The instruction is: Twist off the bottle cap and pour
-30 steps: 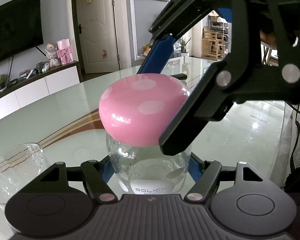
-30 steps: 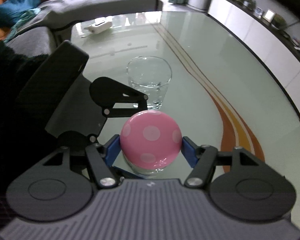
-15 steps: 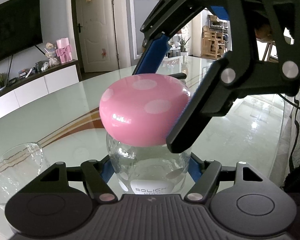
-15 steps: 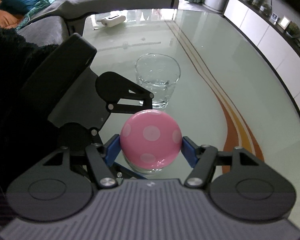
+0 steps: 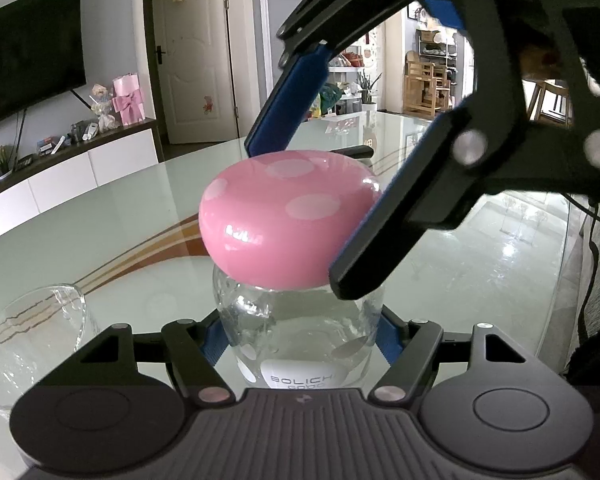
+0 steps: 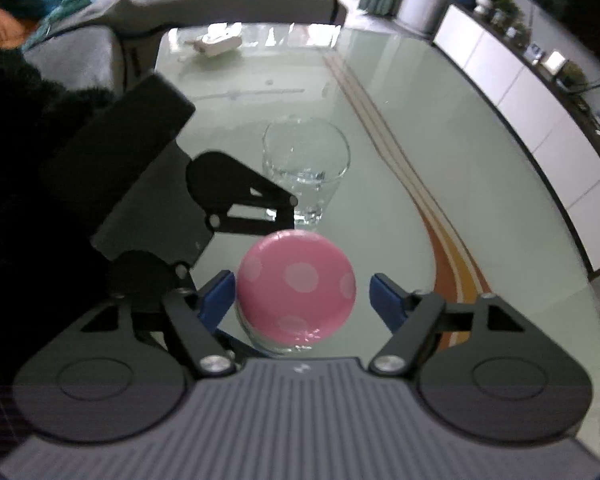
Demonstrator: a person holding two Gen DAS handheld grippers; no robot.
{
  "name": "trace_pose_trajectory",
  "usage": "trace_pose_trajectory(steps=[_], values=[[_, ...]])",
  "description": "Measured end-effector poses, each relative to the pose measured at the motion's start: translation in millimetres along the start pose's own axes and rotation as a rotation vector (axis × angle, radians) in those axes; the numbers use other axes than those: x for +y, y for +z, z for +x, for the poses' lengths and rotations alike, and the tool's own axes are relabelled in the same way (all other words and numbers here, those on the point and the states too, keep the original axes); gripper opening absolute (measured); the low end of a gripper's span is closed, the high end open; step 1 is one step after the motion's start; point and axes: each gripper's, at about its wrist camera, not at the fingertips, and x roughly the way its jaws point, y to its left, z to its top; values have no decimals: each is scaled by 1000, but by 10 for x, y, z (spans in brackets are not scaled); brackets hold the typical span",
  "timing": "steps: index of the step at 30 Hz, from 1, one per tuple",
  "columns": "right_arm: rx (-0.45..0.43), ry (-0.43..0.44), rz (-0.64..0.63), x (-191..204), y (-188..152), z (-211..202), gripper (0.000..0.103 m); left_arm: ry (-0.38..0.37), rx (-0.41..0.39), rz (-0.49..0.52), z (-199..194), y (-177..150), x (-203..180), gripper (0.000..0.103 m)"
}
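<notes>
The clear bottle (image 5: 300, 344) stands upright on the glass counter (image 5: 100, 216), and the left gripper (image 5: 300, 340) has it pinched around the body — blue pads pressed against the glass on both sides, just under the cap. The pink polka-dot cap (image 5: 288, 220) sits on top of the bottle. The right gripper (image 6: 300, 300) comes in from above and straddles that cap (image 6: 296, 288), but its jaws have just been opening: in the right wrist view there's a clear gap between each blue pad and the cap's edge, wider on the right side, so the cap sits between the fingers without being squeezed. From the left wrist view the right gripper (image 5: 324, 204) shows as two black arms angled down on either side of the cap. A drinking glass (image 6: 306, 172) stands on the counter just beyond the bottle, near but not touching it. A white object lies well apart at the counter's far end — too blurry to tell what it is.
</notes>
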Motion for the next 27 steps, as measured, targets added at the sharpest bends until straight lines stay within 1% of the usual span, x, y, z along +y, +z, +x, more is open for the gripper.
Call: trace_pose_trajectory(steps=[1,4,6,8,11,13,15,19,25,27], values=[[-8,-6,14,19,-8,-13,81,0,0,0,1,-2,3,74],[-12,-65,40,118,-35,-10,82,0,1,1,-3,-10,20,74],[-10,-125,80,160,-37,12,83,0,1,2,-5,-16,31,74],[-25,-170,122,175,-38,10,83,0,3,2,-4,-14,39,74],[-48,-216,230,154,-33,-24,83,0,4,2,-1,-1,44,74],[-58,-224,263,159,-30,-39,83,0,5,1,-5,5,44,74],[-49,-250,272,176,-17,-32,83,0,5,0,-7,8,50,74],[-33,-258,290,201,-12,20,81,0,5,-3,-13,11,57,74],[-33,-249,293,209,5,66,72,0,7,-3,-44,-1,36,74],[-32,-241,292,207,8,63,67,0,7,-2,-46,0,43,74]])
